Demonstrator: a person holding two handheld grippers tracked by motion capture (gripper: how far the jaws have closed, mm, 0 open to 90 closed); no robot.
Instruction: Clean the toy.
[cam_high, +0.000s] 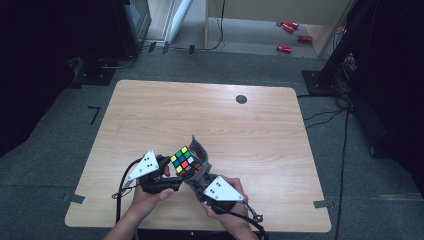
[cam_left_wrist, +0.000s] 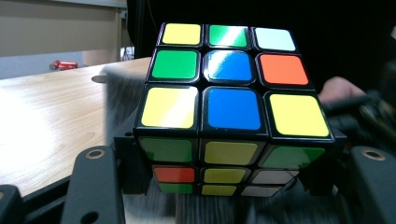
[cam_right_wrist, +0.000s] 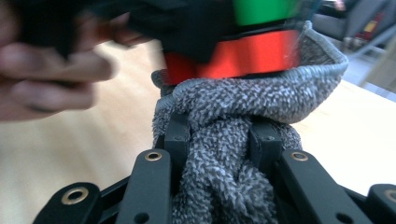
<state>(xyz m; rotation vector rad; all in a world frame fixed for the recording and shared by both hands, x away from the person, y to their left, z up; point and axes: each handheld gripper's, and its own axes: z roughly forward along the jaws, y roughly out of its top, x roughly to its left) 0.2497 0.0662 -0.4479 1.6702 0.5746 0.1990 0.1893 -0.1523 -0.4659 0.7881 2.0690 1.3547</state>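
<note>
Between the left gripper's (cam_high: 167, 170) jaws there is no room: the puzzle cube (cam_left_wrist: 229, 105) fills the gap. The grey cloth (cam_right_wrist: 243, 112) is bunched between the right gripper's (cam_high: 200, 181) jaws and presses against the cube's underside, blocking passage there. Ahead of both pairs of jaws and out to either side, the bench (cam_high: 210, 115) lies bare and open.
</note>
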